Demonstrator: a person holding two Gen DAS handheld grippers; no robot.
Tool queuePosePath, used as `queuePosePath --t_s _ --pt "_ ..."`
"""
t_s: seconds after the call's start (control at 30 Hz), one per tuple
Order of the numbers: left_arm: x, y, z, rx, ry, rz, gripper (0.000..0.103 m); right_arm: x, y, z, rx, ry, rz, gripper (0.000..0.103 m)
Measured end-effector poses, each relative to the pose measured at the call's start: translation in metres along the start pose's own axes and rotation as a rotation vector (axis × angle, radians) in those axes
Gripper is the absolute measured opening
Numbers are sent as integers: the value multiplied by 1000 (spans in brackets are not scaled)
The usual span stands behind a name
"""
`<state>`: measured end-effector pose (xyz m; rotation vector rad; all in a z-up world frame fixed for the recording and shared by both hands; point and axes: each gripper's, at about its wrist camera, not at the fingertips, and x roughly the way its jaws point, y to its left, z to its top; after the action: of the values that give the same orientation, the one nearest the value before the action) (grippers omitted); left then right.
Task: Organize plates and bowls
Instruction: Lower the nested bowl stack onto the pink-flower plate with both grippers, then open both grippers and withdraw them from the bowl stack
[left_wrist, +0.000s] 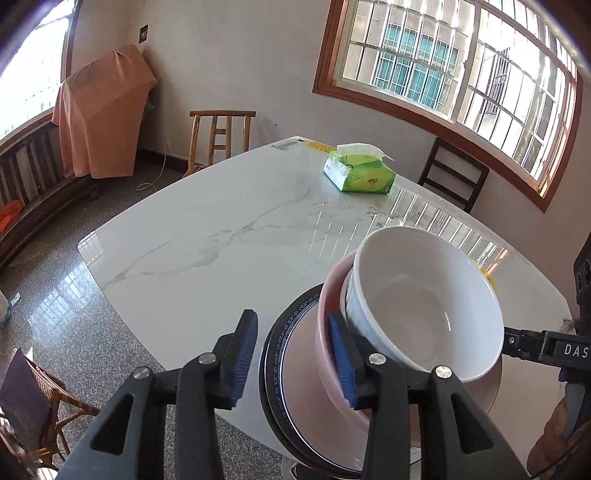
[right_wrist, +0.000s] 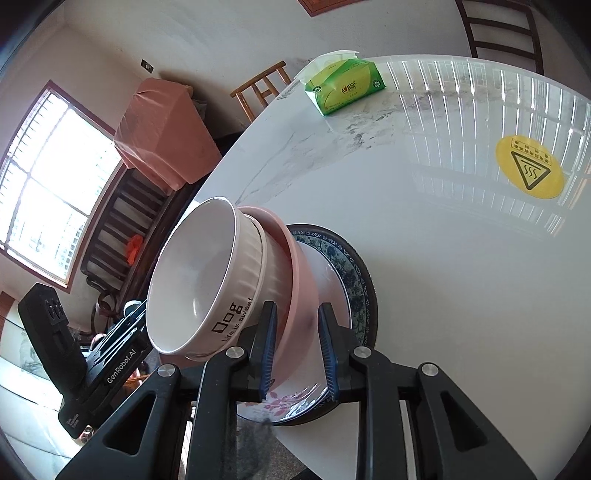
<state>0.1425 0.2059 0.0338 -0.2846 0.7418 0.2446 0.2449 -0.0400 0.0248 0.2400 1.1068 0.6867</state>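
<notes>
The left gripper (left_wrist: 295, 354) is black moulded plastic: two angular arms with triangular cut-outs, round silver pivot screws at the joints, and ribbed blue rubber pads (left_wrist: 341, 360) lining the fingers. The right gripper (right_wrist: 297, 352) has the same build, with blue pads (right_wrist: 269, 350) and silver screws. White lettering "GenRobot.AI" marks one black body, "DAS" the other.

white bowl (right_wrist: 207, 280): white, ribbed outside, black lettering
pink bowl (right_wrist: 295, 273): plain pale pink
floral plate (right_wrist: 295, 397): white with pink flowers at 6 o'clock of its rim
blue plate (right_wrist: 351, 273): dark rim, blue-and-white floral band
tabletop (left_wrist: 221, 229): white marble with grey veins
sticker (right_wrist: 530, 167): yellow disc, black triangle
tissue pack (left_wrist: 358, 173): green and yellow
gripper pads (left_wrist: 341, 358): blue on black
</notes>
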Motion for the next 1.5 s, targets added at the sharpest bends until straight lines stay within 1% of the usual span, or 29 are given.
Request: queuePosePath --t_s 0.03,0.1,0.17,0.23,0.3,0.37,0.47,0.5,0.63,0.7,0.77,0.87,0.93,0.97,1.03,1.07,1.13,1.2,1.23,1.27,1.37,1.4,1.47,1.5 --pt "-1 1 -2 -3 -10 0 45 -1 0 0 2 -12 -1 25" --pt "-3 4 -5 -11 -30 -14 46 -1 -1 -1 6 -34 -7 28" --pt "-4 7 -7 -19 -42 -21 49 -2 -1 -3 7 -57 -14 29" --pt "-6 8 -9 -23 -60 -16 53 -4 -1 -5 -1 -80 -21 32" --pt "-8 9 -12 -15 -77 -7 54 -6 0 -8 -8 -111 -27 36" --pt "-9 7 -14 2 -96 6 55 -8 0 -12 -15 -135 -33 37" --pt "-13 3 -18 34 -167 37 55 -11 0 -18 -4 -172 -20 40" --pt "-15 3 -20 43 -190 40 55 -13 -1 -21 1 -187 -5 43" --pt "-18 8 -27 57 -259 26 59 -20 3 -34 1 -239 14 46" --pt "-21 11 -30 60 -292 19 60 -23 7 -39 -18 -257 2 50" --pt "-27 13 -34 59 -317 21 60 -27 13 -46 -46 -282 -13 51" --pt "-39 14 -43 62 -360 70 60 -36 21 -59 -91 -339 -50 52" --pt "-47 16 -51 55 -368 85 60 -45 25 -70 -117 -386 -66 55" --pt "-52 17 -55 50 -369 85 60 -48 28 -76 -131 -410 -76 59" --pt "-62 16 -61 55 -369 90 60 -55 34 -87 -158 -446 -97 64" --pt "-65 14 -64 65 -361 92 60 -58 36 -93 -169 -461 -103 64" --pt "-73 8 -70 95 -353 88 60 -64 40 -105 -190 -490 -112 68" --pt "-83 0 -76 118 -355 87 60 -69 43 -114 -214 -516 -122 78" --pt "-88 -4 -79 124 -363 87 60 -72 44 -119 -221 -529 -127 78" --pt "-94 -8 -83 127 -374 83 60 -75 45 -124 -225 -546 -136 80" --pt "-112 -19 -89 139 -398 44 60 -87 44 -135 -221 -597 -141 90" --pt "-118 -23 -91 142 -403 29 61 -91 42 -138 -216 -613 -135 93" --pt "-128 -32 -93 155 -407 21 71 -99 40 -144 -216 -635 -133 94" --pt "-133 -37 -94 162 -411 15 74 -101 40 -147 -223 -641 -132 95"
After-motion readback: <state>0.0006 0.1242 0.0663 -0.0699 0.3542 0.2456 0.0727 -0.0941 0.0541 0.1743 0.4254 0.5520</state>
